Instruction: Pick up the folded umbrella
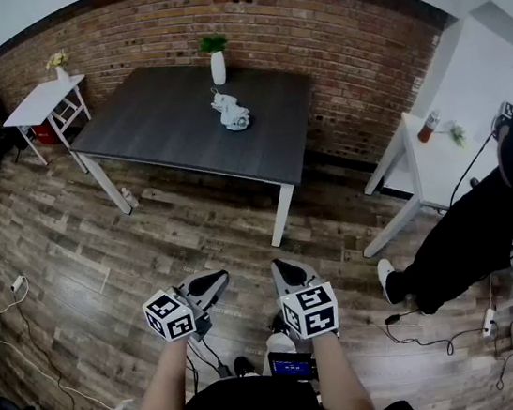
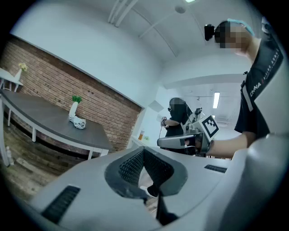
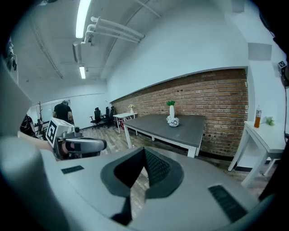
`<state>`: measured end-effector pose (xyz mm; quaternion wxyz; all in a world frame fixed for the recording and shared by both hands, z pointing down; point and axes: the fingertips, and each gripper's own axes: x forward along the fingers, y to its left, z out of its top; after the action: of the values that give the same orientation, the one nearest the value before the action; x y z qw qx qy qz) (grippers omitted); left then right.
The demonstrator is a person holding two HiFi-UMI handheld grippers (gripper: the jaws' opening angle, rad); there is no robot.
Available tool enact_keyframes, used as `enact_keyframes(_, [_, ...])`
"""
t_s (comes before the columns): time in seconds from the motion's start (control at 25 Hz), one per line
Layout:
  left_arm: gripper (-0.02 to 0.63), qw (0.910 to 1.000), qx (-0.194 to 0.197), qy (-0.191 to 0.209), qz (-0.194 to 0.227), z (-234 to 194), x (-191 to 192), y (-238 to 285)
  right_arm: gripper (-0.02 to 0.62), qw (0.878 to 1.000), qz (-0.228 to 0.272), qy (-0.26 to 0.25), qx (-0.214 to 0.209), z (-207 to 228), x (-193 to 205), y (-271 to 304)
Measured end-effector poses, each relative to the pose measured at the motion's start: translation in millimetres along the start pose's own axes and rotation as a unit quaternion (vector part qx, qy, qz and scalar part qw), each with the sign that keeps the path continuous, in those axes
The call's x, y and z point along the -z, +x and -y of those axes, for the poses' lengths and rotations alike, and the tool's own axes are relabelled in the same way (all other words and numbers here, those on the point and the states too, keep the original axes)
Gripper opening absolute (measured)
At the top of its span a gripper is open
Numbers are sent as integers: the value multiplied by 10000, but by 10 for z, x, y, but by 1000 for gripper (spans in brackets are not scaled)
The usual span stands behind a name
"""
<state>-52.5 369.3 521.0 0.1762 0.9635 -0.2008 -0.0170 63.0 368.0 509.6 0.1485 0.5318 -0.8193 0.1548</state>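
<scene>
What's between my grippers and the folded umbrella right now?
Head view: from the left gripper and right gripper, wooden floor, then the dark table top up to the folded umbrella. Nothing else lies between.

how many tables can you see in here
3: a dark grey table in the middle by the brick wall, a small white table at the far left, and a white side table at the right. Others may be out of view.
</scene>
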Motion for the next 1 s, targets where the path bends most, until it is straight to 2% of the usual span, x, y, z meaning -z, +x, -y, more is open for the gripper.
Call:
enact_keyframes(0.28, [2,10000,7,-3,33,33,44,-26,9,10000,4,-8,-9,-28,33,-32])
enact_keyframes(0.48, [2,10000,-54,25,25,-32,26,-16,11,9999,43,167,1,0,30,20])
enact_keyframes(0.68, [2,9998,9,-158,118,-20,-9,-33,11,9997,58,226,-117,-51,28,36])
enact_keyframes(1.0, [2,9999,-6,-135,73,-26,18,-9,11,9996,-16,219,-151,-60,52,76])
